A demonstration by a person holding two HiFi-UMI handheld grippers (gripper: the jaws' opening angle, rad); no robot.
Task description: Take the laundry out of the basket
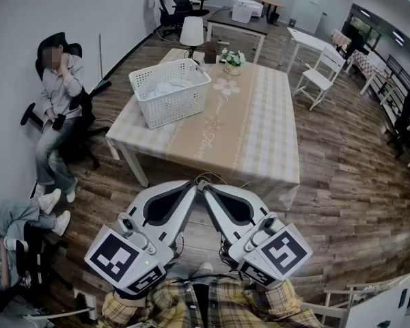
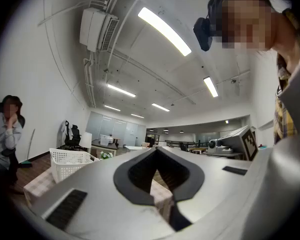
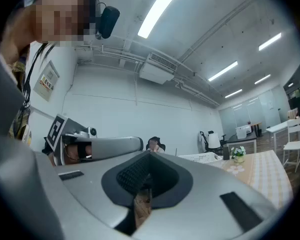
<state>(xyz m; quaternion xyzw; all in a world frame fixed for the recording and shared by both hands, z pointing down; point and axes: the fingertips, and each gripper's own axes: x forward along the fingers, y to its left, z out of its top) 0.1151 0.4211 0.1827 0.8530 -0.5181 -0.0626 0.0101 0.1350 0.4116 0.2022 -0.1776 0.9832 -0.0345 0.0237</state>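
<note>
While the left claw (image 1: 193,182) and right claw (image 1: 205,186) are hanging shut and empty, reaching in unopened is likely risking shoving the laundry basket (image 1: 171,108) aside.

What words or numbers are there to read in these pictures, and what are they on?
Nothing can be read clearly.
Tablecloth: curly writing by the flower print, too blurred to read.
Wall notice: print too small to read.
Marker cubes: only black-and-white squares, no words.
</note>
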